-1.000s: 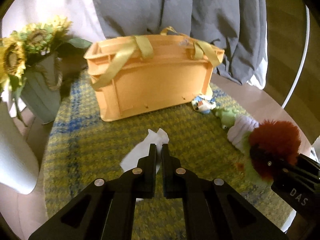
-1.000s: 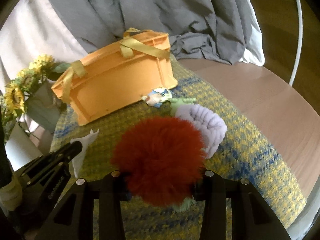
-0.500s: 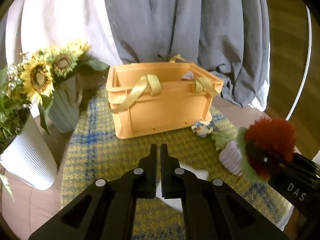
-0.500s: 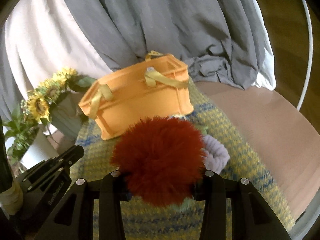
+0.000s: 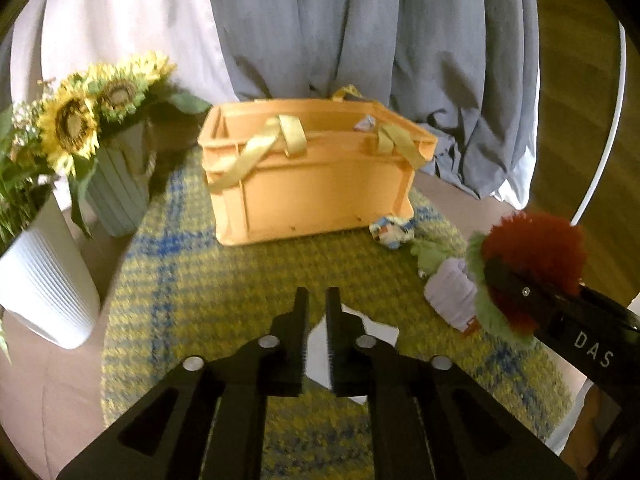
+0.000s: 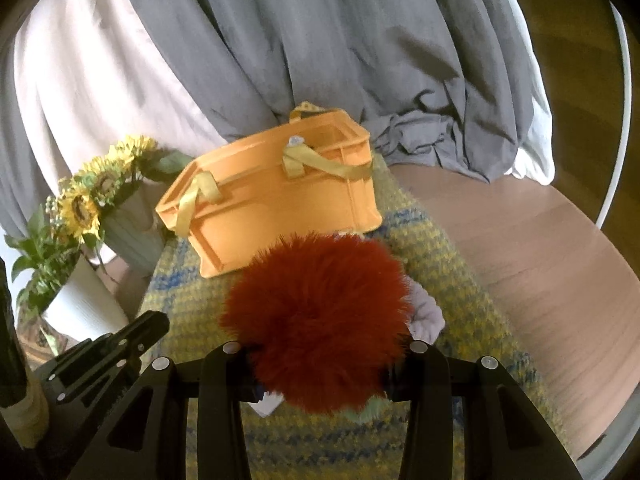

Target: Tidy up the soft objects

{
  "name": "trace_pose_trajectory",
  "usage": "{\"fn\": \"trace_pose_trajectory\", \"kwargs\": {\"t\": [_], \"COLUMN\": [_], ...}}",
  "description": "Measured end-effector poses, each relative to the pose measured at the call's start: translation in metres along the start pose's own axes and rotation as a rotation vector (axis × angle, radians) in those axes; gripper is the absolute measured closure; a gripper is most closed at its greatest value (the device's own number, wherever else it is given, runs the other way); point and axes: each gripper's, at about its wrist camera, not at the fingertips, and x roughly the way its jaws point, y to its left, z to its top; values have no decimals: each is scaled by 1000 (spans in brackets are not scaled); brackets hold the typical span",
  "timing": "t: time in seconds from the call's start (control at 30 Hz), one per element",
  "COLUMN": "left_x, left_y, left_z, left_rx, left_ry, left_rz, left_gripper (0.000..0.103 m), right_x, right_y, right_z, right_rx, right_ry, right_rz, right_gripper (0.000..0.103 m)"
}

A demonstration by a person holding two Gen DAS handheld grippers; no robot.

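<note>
My right gripper (image 6: 320, 354) is shut on a fluffy red pom-pom (image 6: 316, 320) with green fringe, held above the mat; it also shows in the left wrist view (image 5: 532, 268). My left gripper (image 5: 316, 312) is nearly shut and empty, above a white cloth (image 5: 348, 340) lying on the mat. An orange crate (image 5: 316, 172) with yellow straps stands at the back; it also shows in the right wrist view (image 6: 272, 200). A lavender soft roll (image 5: 452, 292), a green soft piece (image 5: 430, 254) and a small blue-white soft toy (image 5: 390, 230) lie right of the crate.
A yellow-blue woven mat (image 5: 192, 280) covers the round table (image 6: 540, 248). Sunflowers in a grey-green vase (image 5: 116, 196) and a white ribbed pot (image 5: 40, 288) stand at the left. Grey and white cloth (image 5: 360, 32) hangs behind.
Both grippers have risen and pulled back from the mat. The right one carries the red pom-pom up. The left fingers have parted slightly, and the white cloth now lies under them.
</note>
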Motion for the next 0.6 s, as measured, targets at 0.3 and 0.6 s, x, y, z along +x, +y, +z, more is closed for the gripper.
{"fn": "trace_pose_trajectory", "kwargs": {"t": [0.3, 0.6], "left_x": [32, 61], "left_y": [-13, -23], "left_z": [-22, -36], "left_rx": [-24, -12], "left_ry": [105, 160], "left_rz": [-17, 7], "left_gripper": [65, 49], "right_x": [14, 35], "right_y": [-8, -19], "right_z": [-13, -22], "right_rx": [-45, -69], "right_ry": [63, 127], "right_rz": [19, 34], "right_gripper": [61, 61]}}
